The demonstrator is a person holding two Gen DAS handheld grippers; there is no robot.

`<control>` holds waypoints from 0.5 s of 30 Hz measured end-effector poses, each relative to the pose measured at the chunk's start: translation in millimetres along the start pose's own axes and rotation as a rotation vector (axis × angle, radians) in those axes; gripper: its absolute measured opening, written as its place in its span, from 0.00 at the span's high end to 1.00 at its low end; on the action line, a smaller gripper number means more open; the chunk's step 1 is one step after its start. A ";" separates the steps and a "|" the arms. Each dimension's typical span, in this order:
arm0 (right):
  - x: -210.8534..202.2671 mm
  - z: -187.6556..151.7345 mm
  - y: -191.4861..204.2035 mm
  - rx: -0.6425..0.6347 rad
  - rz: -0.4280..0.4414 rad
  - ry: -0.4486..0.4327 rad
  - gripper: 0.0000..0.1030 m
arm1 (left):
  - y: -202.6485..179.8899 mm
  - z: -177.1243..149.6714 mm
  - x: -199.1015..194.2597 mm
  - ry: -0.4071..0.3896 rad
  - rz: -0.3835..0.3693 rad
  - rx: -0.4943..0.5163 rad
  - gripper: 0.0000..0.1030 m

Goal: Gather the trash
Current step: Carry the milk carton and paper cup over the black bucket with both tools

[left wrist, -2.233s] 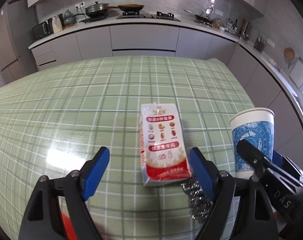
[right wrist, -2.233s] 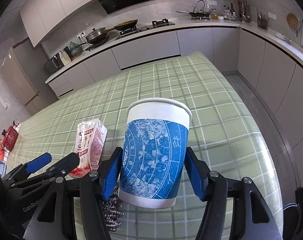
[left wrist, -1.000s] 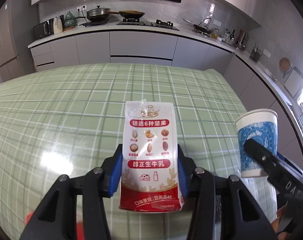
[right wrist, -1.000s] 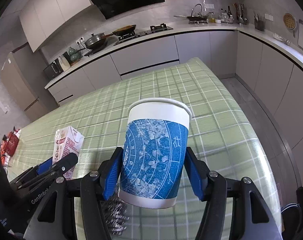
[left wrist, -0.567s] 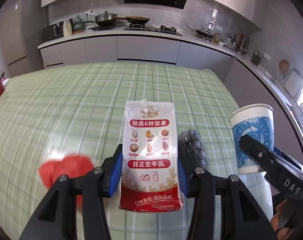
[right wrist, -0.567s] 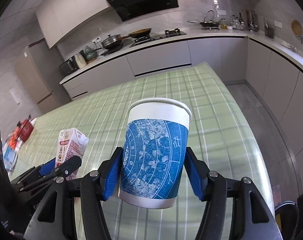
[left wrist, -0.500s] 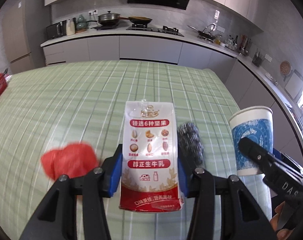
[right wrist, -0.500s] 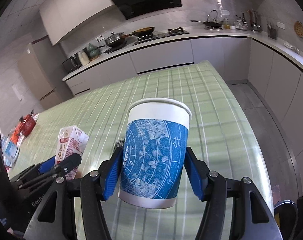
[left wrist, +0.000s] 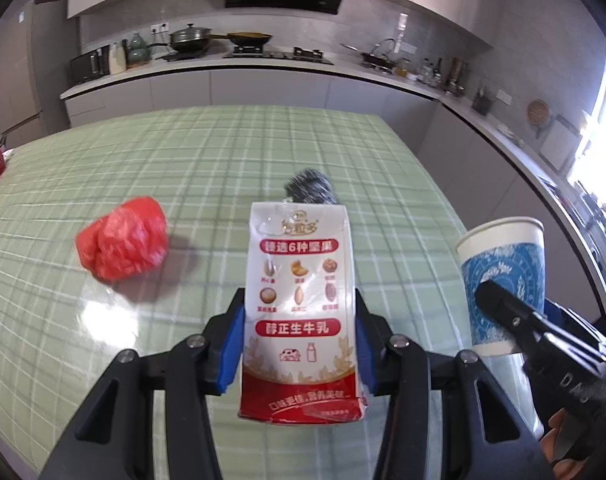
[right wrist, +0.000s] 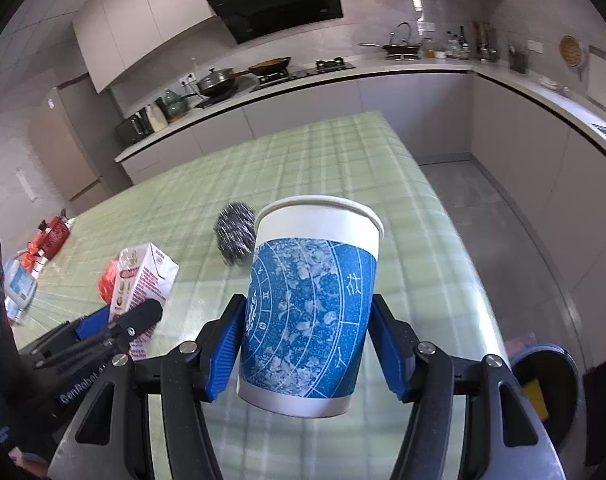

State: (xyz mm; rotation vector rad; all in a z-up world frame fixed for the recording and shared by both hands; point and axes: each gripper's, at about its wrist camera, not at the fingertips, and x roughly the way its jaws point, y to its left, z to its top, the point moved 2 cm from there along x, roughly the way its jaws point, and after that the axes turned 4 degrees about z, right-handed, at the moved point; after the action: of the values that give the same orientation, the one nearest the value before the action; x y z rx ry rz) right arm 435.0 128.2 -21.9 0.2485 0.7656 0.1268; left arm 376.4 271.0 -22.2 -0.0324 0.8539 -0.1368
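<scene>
Our left gripper (left wrist: 299, 344) clamped on the milk carton (left wrist: 300, 292), our right gripper (right wrist: 307, 344) clamped on the paper cup (right wrist: 311, 304), both above the table's (left wrist: 183, 168) near edge.

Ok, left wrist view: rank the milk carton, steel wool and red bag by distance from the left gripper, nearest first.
1. Milk carton: clamped in the left gripper.
2. Steel wool: on the table just beyond the carton's top.
3. Red bag: farther out, off to the left.
</scene>
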 end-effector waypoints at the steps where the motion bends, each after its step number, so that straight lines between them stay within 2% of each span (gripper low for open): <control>1: -4.1 -6.0 -1.0 0.003 -0.011 0.002 0.39 | -1.7 -3.9 -2.4 0.000 -0.004 0.008 0.53; 6: -29.6 -33.8 -10.8 0.032 -0.047 0.017 0.39 | -17.8 -19.9 -13.2 0.016 -0.045 0.032 0.53; 15: -75.4 -52.6 -51.0 0.059 -0.077 -0.013 0.39 | -72.2 -43.3 -35.3 0.000 -0.075 0.076 0.53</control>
State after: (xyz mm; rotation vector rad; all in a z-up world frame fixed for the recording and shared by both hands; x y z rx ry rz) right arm 345.5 73.0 -21.5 0.2755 0.7653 0.0294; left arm 313.2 205.3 -18.2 0.0064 0.8470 -0.2399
